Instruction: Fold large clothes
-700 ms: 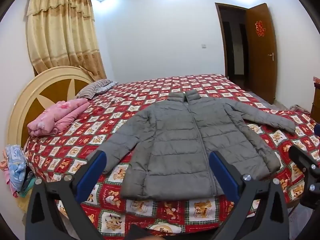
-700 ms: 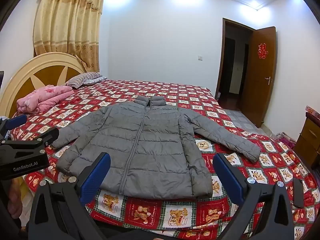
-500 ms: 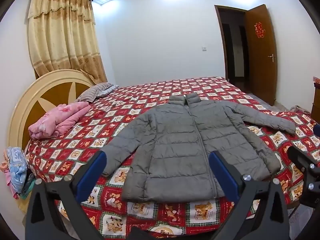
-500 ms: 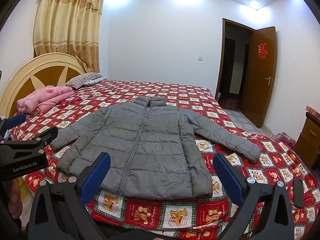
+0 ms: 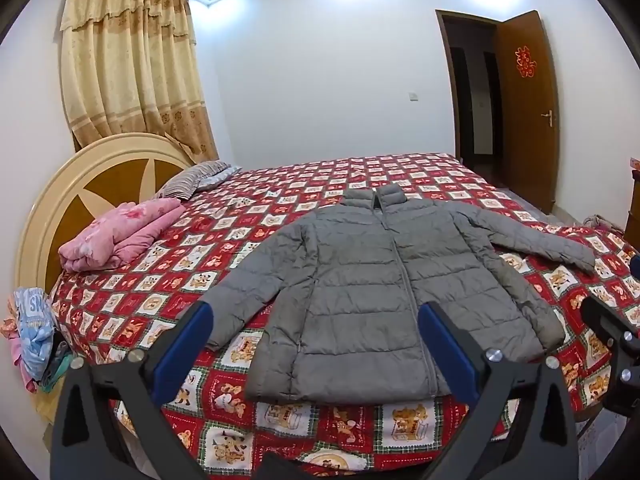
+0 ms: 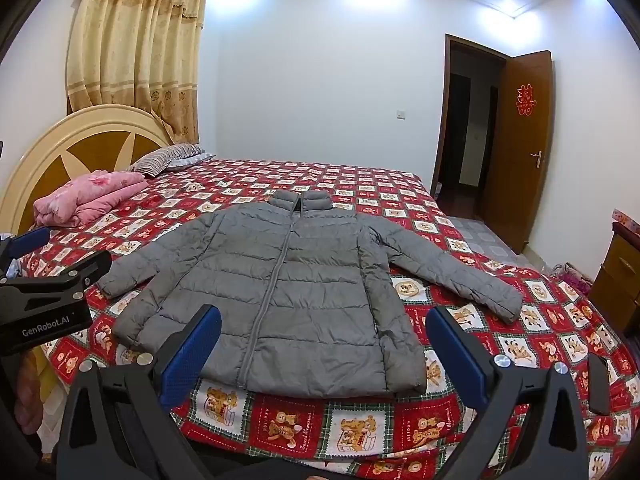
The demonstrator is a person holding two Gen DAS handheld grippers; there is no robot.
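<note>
A grey quilted puffer jacket (image 5: 384, 292) (image 6: 280, 292) lies flat, zipped up, on the bed, collar toward the far side and both sleeves spread out. My left gripper (image 5: 316, 344) hovers in front of the jacket's hem near the bed's front edge, jaws wide open with nothing between the blue pads. My right gripper (image 6: 324, 348) is held the same way, open and empty, a little to the right. In the right wrist view the left gripper (image 6: 40, 276) shows at the left edge.
The bed's red patterned quilt (image 5: 280, 208) (image 6: 460, 432) covers the whole mattress. A folded pink blanket (image 5: 124, 232) and a striped pillow (image 5: 192, 180) lie by the headboard (image 5: 80, 184). A brown door (image 6: 516, 148) stands open at right, with a wooden cabinet (image 6: 616, 276) nearby.
In the left wrist view the jacket and bed have slid lower and rightward, as the left gripper tilted up and shifted. The right wrist view is almost the same.
</note>
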